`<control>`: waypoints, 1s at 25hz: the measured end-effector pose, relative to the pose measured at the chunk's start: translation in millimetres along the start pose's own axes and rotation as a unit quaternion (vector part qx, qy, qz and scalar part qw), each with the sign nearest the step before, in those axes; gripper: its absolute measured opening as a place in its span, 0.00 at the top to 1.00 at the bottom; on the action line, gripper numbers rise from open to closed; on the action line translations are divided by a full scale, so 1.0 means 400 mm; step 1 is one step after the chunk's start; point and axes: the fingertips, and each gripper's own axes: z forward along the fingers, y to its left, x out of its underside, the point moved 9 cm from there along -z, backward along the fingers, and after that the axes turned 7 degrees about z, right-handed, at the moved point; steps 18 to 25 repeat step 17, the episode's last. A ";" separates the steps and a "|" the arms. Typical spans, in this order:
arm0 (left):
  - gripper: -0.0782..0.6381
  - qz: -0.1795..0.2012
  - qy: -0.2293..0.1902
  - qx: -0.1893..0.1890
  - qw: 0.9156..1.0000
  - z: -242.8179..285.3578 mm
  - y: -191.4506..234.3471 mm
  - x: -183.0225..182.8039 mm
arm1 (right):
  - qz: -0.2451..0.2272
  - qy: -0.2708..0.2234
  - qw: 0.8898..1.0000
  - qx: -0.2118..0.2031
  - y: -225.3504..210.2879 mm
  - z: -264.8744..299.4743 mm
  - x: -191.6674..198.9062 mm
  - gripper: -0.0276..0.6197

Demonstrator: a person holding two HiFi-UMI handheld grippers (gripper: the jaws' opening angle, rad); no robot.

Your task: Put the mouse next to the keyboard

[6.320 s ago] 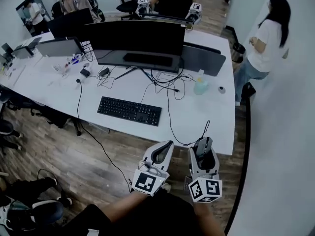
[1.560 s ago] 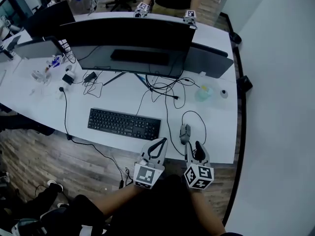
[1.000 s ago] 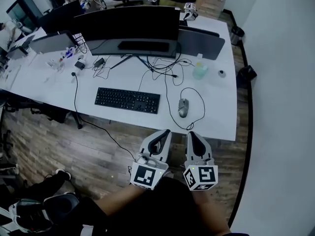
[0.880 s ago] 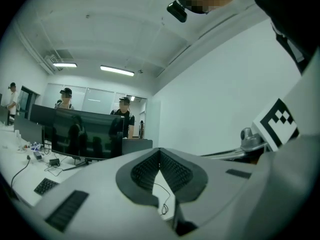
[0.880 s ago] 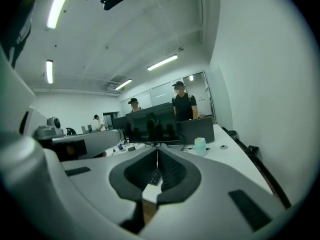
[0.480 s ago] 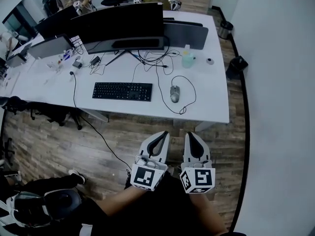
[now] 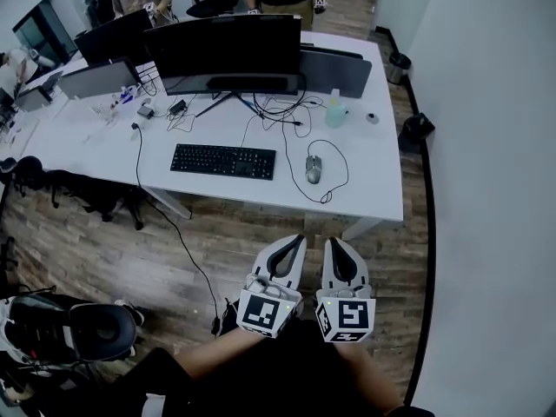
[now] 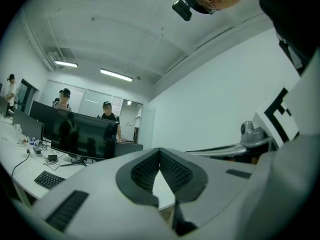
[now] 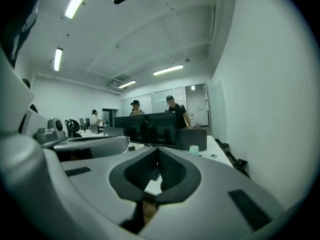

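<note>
Left tool (image 7: pixel 297 241) and right tool (image 7: pixel 331 242): both pinched closed at the tips, nothing between the pads, held side by side low in front of the body, over the wooden floor (image 7: pixel 130 250) and well apart from the bench (image 7: pixel 373 181). Mouse (image 7: pixel 314 168) sits on the bench just beside the right end of the keyboard (image 7: pixel 223 161), not touching it; placement looks done. Risk, as judged: the mouse cable (image 7: pixel 346 174) loops out right and swings close to the bench's near edge; a tool or sleeve catching that loop could drag the mouse off its spot. Mouse long axis runs near-to-far, across the keyboard's length; nose seems to point toward the monitor (image 7: pixel 228 48), cable apparently leaving that far end, too small to be sure.
</note>
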 end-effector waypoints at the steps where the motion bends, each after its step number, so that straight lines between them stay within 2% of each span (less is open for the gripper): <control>1: 0.89 -0.001 -0.003 0.000 1.000 -0.005 -0.002 -0.001 | 0.000 -0.002 1.000 0.001 0.002 -0.004 0.002 0.93; 7: 0.89 -0.003 0.007 0.005 1.000 -0.023 -0.010 0.017 | -0.004 -0.001 1.000 -0.007 0.017 -0.017 0.009 0.93; 11: 0.89 -0.004 -0.006 0.013 1.000 -0.020 -0.035 0.006 | -0.005 -0.005 1.000 0.002 0.006 -0.039 0.012 0.93; 15: 0.89 -0.004 0.006 0.011 1.000 -0.023 -0.039 0.010 | -0.003 -0.013 1.000 0.009 0.000 -0.046 0.009 0.93; 25: 0.89 -0.007 0.003 0.016 1.000 -0.025 -0.048 0.014 | -0.003 -0.015 1.000 0.010 -0.002 -0.050 0.009 0.93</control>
